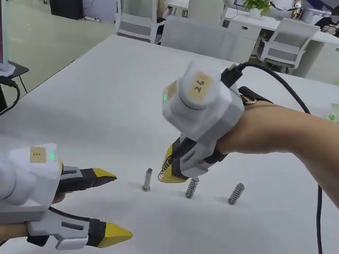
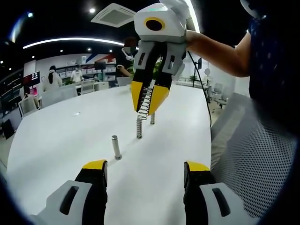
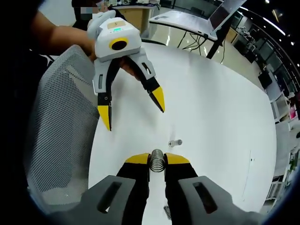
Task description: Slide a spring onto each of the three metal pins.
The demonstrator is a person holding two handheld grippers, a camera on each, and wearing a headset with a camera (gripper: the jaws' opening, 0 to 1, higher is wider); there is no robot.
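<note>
Spring [image 3: 157, 159] — a short steel coil, pinched between the yellow tips of the right hand-held gripper [image 1: 172, 174], whose jaws are drawn in narrow around it. In the right gripper view the coil's open end faces the camera and both tips press on its sides. In the head view it shows as a slanted coil at the tips' left edge, held above the white counter [image 1: 106, 106].

Just left of those tips in the head view stands the bare pin [image 1: 146, 180], upright on its small flat base with nothing around its shaft. To its right, in a rough row, come the first sprung pin [image 1: 192, 187] and the second sprung pin [image 1: 236, 193], each with a coil wrapped round it and leaning a little. The held coil hangs between the bare pin and the first sprung pin, apart from both. The left gripper view shows it well clear of the counter top.

The left hand-held gripper [image 1: 112, 203] sits at the lower left of the head view — its jaws spread wide, the yellow tips pointing toward the bare pin, near it but not touching. In its own view the bare pin stands ahead between the two open tips.

A grey mesh chair back [image 2: 253, 150] stands beside the counter's edge.
</note>
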